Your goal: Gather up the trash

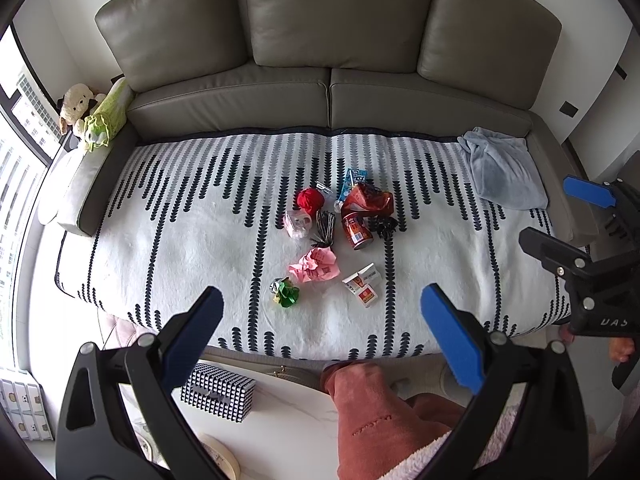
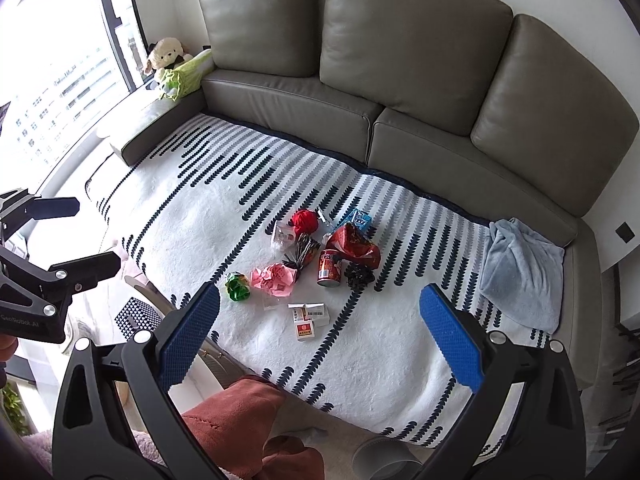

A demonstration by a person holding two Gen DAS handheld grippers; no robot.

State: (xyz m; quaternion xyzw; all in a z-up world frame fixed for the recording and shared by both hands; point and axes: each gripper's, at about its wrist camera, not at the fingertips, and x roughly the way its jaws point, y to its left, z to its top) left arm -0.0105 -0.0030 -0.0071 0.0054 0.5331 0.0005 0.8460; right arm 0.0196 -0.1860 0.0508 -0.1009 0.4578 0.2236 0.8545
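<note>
Trash lies clustered mid-way along a white blanket with dark leaf stripes (image 1: pixel 168 240) spread over a grey leather sofa (image 1: pixel 320 92): a red drink can on its side (image 1: pixel 357 231), a crumpled pink paper (image 1: pixel 314 266), a green foil wrapper (image 1: pixel 286 292), small white cartons (image 1: pixel 362 283) and a red crinkled bag (image 1: pixel 368 200). Left hand-held gripper (image 1: pixel 322 320) and right hand-held gripper (image 2: pixel 320 320) both hover short of the pile, blue pads spread apart, holding nothing. A light blue towel (image 2: pixel 520 272) sits at the sofa's right end.
</note>
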